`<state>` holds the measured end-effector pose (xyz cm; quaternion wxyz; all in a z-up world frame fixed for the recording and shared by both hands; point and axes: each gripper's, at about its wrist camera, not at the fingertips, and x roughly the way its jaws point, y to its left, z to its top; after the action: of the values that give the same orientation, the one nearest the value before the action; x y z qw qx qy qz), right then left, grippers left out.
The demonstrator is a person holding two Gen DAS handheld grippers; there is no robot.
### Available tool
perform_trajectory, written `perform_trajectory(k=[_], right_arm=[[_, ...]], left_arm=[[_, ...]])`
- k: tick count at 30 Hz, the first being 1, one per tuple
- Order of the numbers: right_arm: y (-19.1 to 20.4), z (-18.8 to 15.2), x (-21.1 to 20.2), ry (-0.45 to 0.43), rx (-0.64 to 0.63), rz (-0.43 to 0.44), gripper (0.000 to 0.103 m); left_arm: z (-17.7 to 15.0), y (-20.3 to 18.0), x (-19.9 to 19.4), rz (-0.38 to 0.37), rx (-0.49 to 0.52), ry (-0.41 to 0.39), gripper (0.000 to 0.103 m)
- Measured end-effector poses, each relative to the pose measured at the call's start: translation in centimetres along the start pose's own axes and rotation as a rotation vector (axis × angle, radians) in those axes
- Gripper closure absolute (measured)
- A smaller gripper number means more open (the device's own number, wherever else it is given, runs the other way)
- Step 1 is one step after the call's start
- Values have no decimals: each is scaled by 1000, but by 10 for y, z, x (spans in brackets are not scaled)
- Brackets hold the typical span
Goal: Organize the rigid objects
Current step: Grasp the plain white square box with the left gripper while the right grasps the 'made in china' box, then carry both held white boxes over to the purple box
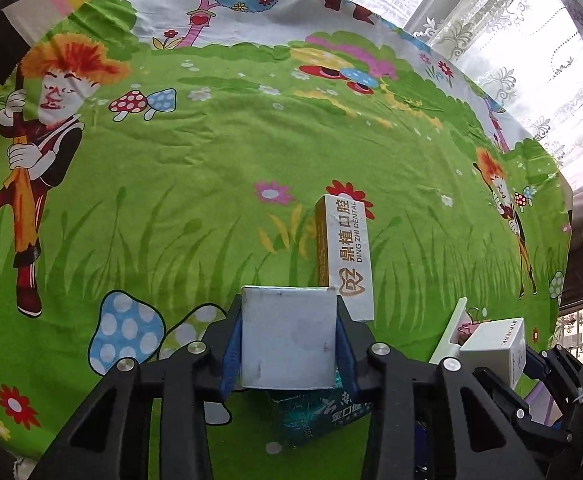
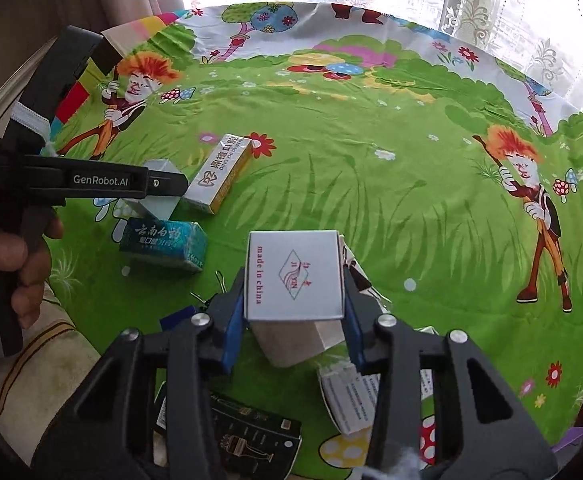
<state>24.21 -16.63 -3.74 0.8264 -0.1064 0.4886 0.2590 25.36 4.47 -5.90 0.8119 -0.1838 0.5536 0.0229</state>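
Observation:
My left gripper [image 1: 289,306] is shut on a plain white box [image 1: 289,340], its blue pads pressing both sides. Under it lies a teal box [image 1: 319,416]. Just beyond lies a white and gold dental box [image 1: 343,256]. My right gripper [image 2: 293,276] is shut on a white box [image 2: 295,280] printed "made in china", held over a pale box [image 2: 291,344] on the cloth. The right wrist view also shows the left gripper [image 2: 171,192] with its box [image 2: 157,200], next to the teal box [image 2: 163,244] and the dental box [image 2: 219,176].
A green cartoon tablecloth [image 2: 391,184] covers the round table, with lace curtains [image 2: 511,4] behind it. Near the front edge lie a black box [image 2: 251,436] and a white printed packet [image 2: 347,396]. A person's hand [image 2: 23,264] grips the left handle.

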Motion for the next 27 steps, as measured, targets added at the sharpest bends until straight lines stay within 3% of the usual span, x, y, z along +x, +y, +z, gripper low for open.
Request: perform_trajectory(k=[7, 12, 18, 22, 27], right_arm=[[3, -3, -29, -84, 22, -15, 57], [9, -18, -49, -117, 35, -35, 57], [16, -47, -77, -141, 68, -49, 57], [19, -71, -101, -161, 87, -80, 57], [11, -107, -138, -190, 157, -104, 57]], left_arm=[[-8, 1, -34, -5, -5, -98, 62], [-31, 2, -63, -47, -23, -152, 62], [-77, -6, -89, -145, -36, -185, 62], [-116, -17, -101, -262, -59, -166, 62], [-156, -50, -116, -343, 4, -159, 62]])
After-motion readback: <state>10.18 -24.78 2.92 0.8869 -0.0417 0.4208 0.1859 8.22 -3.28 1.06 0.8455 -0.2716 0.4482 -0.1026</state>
